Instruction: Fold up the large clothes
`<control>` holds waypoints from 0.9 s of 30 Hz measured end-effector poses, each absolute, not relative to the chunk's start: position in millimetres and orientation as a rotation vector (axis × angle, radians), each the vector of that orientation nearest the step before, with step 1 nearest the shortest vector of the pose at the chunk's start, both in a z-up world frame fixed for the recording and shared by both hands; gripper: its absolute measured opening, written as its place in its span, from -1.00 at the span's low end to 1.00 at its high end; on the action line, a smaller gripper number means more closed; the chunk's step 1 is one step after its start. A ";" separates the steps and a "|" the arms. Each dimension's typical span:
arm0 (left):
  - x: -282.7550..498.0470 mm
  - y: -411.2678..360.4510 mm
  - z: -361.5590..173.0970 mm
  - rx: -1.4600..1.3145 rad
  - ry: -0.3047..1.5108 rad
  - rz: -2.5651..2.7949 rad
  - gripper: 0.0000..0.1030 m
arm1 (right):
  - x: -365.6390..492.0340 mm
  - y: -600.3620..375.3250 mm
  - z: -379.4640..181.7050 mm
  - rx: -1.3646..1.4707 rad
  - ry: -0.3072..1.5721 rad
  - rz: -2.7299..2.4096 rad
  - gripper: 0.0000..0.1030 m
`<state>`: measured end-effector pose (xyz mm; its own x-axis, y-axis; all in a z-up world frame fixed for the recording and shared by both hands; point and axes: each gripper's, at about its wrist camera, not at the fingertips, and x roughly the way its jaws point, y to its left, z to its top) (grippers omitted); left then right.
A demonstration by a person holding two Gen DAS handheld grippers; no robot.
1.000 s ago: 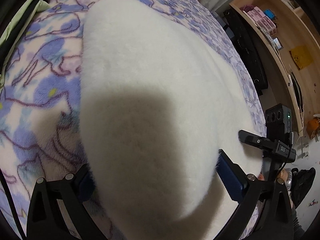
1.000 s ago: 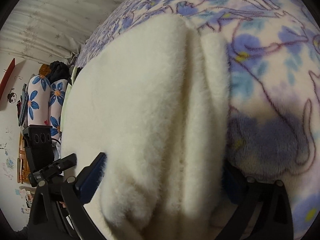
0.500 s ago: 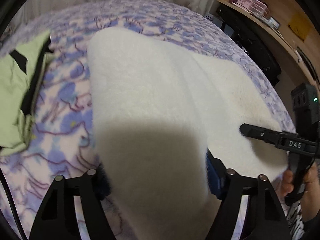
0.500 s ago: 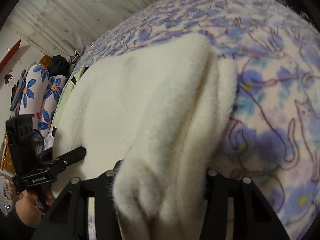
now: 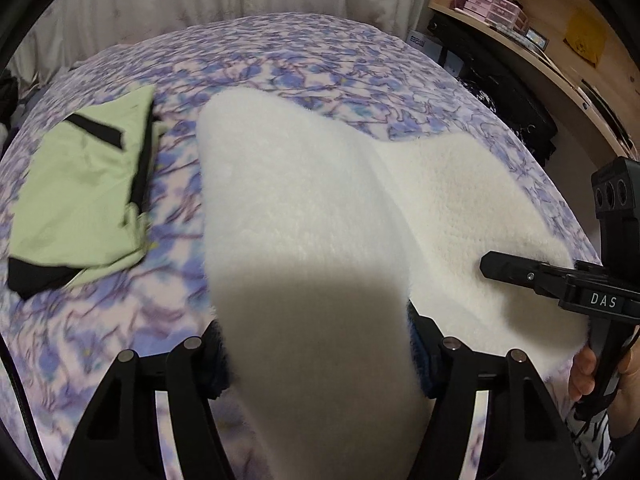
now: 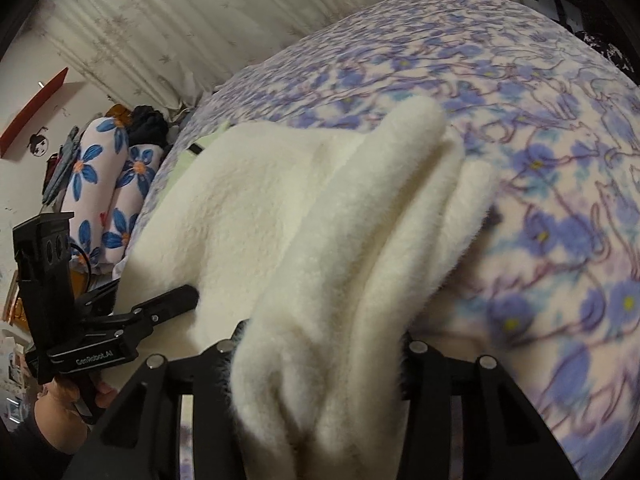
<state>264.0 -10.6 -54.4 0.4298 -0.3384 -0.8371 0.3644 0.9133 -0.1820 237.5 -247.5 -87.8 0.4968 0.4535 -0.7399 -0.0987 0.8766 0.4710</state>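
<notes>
I am holding the white fleece (image 5: 304, 208) up off the bed (image 5: 320, 52) by its near edge, one grip at each end. My left gripper (image 5: 316, 360) is pinching a flat flap of it, the fingers (image 5: 420, 344) pressed close against the pile on both sides. My right gripper (image 6: 320, 356) is clamping a thicker, bunched wad, several layers gathered between its fingers (image 6: 408, 344). The far part of the fleece is lying on the bed's middle, toward the right edge, and a lengthwise crease is showing, so I am judging one fold as already in and this as the next fold under way. Left to do: carrying the lifted edge over toward the far edge, laying it down, smoothing. A green garment (image 5: 80, 188) is sitting folded near the bed's left edge, well apart.
</notes>
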 end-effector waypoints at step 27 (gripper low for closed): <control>398.2 272.2 44.2 0.063 0.843 -0.239 0.29 | 417.2 23.6 -2.8 0.340 0.821 0.607 -0.16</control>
